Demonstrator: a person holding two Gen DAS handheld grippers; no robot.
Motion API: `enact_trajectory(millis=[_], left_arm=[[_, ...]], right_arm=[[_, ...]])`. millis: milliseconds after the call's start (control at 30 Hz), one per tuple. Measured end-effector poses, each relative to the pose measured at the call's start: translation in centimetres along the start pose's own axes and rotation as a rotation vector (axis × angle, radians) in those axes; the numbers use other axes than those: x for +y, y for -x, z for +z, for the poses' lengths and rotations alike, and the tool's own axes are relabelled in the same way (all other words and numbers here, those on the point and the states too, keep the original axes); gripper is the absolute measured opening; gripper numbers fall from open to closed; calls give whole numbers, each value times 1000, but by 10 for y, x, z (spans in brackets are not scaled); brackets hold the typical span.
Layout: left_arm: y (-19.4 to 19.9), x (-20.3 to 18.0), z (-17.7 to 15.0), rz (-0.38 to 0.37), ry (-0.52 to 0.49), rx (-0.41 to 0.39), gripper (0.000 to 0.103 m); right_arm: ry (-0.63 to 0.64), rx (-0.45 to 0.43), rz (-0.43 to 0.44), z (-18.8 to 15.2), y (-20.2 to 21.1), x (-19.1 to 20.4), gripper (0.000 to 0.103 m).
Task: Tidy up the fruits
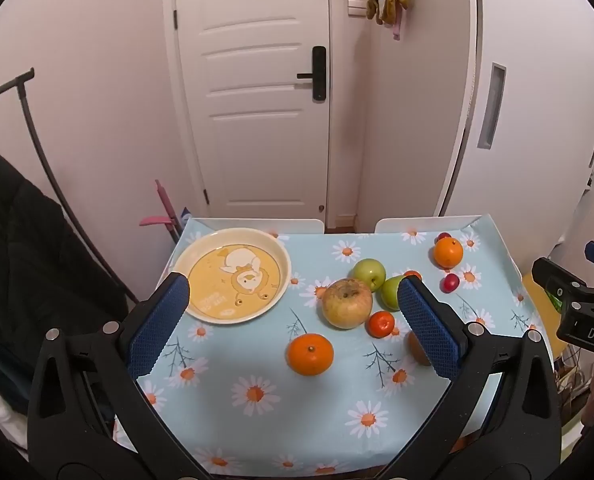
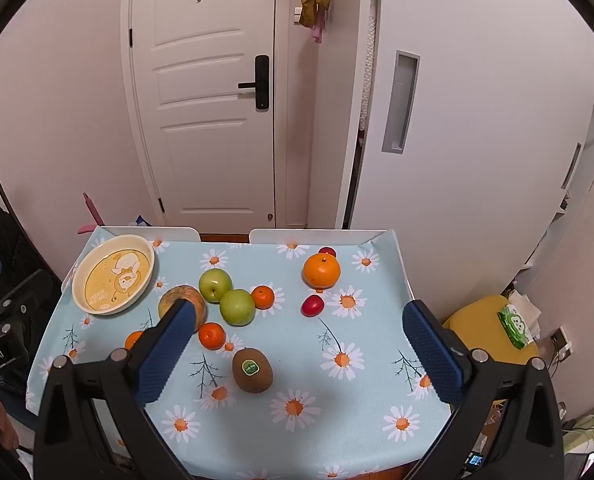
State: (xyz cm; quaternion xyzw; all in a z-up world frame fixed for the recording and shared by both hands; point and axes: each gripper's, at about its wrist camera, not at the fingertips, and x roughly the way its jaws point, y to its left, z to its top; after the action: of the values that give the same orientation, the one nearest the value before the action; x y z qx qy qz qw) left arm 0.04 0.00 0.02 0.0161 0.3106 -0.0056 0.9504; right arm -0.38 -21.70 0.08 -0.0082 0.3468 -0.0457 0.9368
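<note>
A yellow plate (image 1: 237, 276) with a cartoon print lies empty at the table's far left; it also shows in the right wrist view (image 2: 113, 278). Fruits lie loose on the daisy cloth: a brownish apple (image 1: 347, 303), two green apples (image 2: 215, 284) (image 2: 237, 306), a big orange (image 2: 321, 270), small tangerines (image 1: 310, 353) (image 2: 211, 335) (image 2: 263, 296), a kiwi (image 2: 252, 369) and red plums (image 2: 312, 305). My left gripper (image 1: 293, 324) is open above the near left part. My right gripper (image 2: 297, 344) is open above the kiwi area.
The table (image 2: 337, 420) has a raised white back edge near a white door (image 1: 257, 100). A black rack and dark cloth (image 1: 25, 240) stand left. A yellow stool with a tissue pack (image 2: 515, 326) stands right.
</note>
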Motion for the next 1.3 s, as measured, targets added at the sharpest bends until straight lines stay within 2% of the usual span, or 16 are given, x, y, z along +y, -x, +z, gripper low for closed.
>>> enact_trajectory(millis=[1300], left_arm=[[0,0,0,1,1,0,103]], right_arm=[[-2,0,2,1,-1,1,103]])
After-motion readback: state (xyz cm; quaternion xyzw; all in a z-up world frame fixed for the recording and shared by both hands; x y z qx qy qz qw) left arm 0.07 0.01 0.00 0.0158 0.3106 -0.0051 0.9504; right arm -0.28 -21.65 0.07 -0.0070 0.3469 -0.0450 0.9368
